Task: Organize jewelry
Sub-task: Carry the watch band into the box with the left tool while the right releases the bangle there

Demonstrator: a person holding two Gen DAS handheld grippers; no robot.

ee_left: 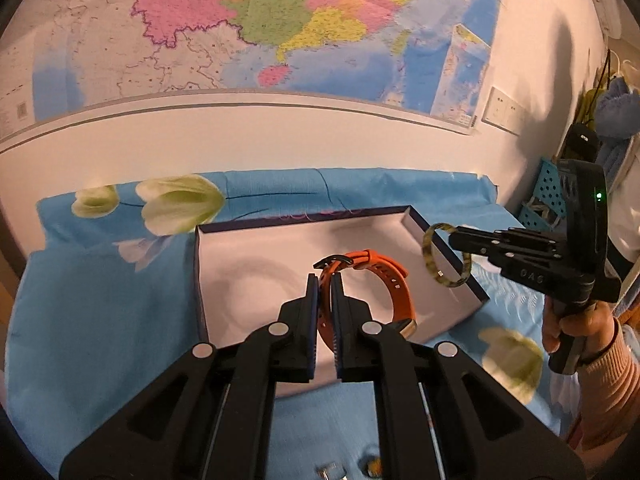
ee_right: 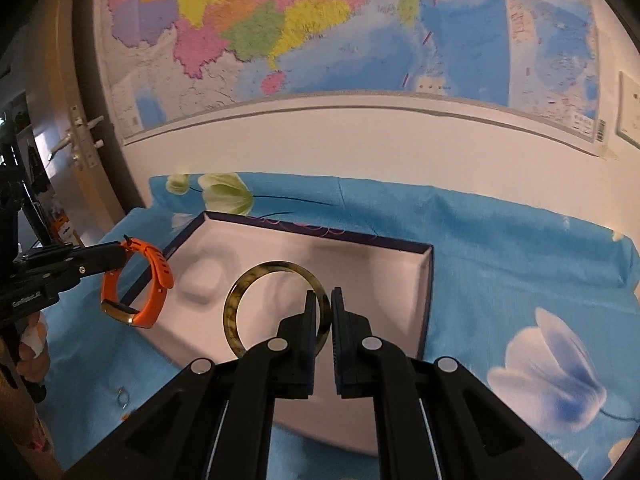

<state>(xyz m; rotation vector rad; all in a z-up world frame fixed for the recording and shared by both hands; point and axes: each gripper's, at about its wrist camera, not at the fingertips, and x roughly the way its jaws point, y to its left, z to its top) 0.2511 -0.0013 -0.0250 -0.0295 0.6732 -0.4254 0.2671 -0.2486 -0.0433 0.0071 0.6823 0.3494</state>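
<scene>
My left gripper (ee_left: 325, 280) is shut on an orange watch (ee_left: 394, 280) by its strap and holds it above the white-lined box (ee_left: 248, 264). It also shows in the right wrist view (ee_right: 124, 250), with the watch (ee_right: 154, 268) hanging over the box's left edge. My right gripper (ee_right: 324, 296) is shut on a tortoiseshell bangle (ee_right: 236, 300) and holds it upright above the box (ee_right: 380, 280). In the left wrist view the right gripper (ee_left: 454, 236) holds the bangle (ee_left: 430, 258) over the box's right wall.
The box lies on a blue flowered cloth (ee_left: 100, 300) against a white wall with a large map (ee_left: 260, 20). A small ring (ee_right: 122, 396) lies on the cloth left of the box. Small items (ee_left: 332, 471) lie at the near edge. A door (ee_right: 80, 132) stands at left.
</scene>
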